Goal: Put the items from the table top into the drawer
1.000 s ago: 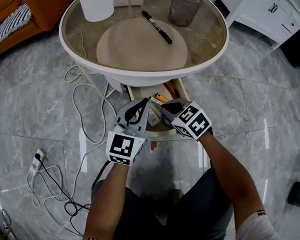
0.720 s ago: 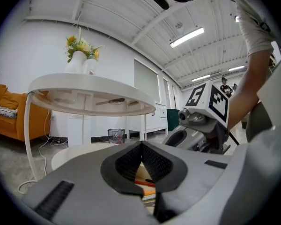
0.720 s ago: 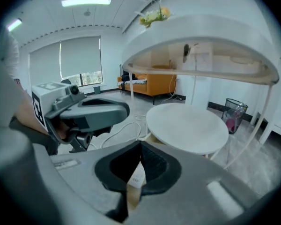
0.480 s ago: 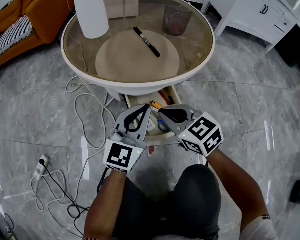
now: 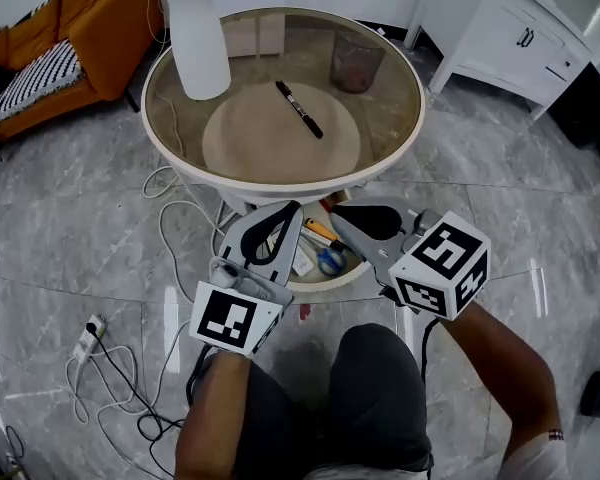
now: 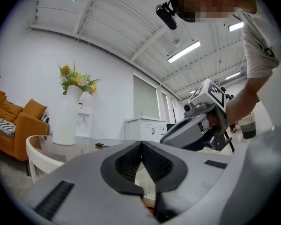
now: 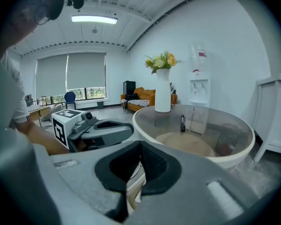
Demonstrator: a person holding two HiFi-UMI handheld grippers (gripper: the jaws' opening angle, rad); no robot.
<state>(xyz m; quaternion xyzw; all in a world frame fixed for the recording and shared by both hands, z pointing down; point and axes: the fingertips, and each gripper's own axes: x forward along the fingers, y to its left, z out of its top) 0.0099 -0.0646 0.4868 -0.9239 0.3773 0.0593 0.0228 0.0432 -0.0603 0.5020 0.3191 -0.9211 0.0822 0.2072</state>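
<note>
Still on the worktop (image 5: 250, 184), the black marker (image 5: 299, 108) lay at a slant on the round glass top, near its middle and well apart from the tall white vase (image 5: 200, 38) of flowers that stood by the far left rim. Below the near edge of the worktop, the drawer (image 5: 325, 282) stood pulled out, with an orange item (image 5: 320, 231) and a small blue round thing (image 5: 329, 261) among the bits inside it; the rest I could not make out.

In front of the drawer and above it, the person held both tools side by side, tips pointed toward the worktop. The left tool (image 5: 290, 210) had its jaws pressed together with nothing between them, and the right tool (image 5: 340, 212) was likewise closed and empty. Neither touched the marker.

Loose cables (image 5: 160, 268) trailed over the grey marble floor to the left. An orange sofa (image 5: 90, 38) stood beyond them, and a white cabinet (image 5: 525, 28) stood off to the right.
</note>
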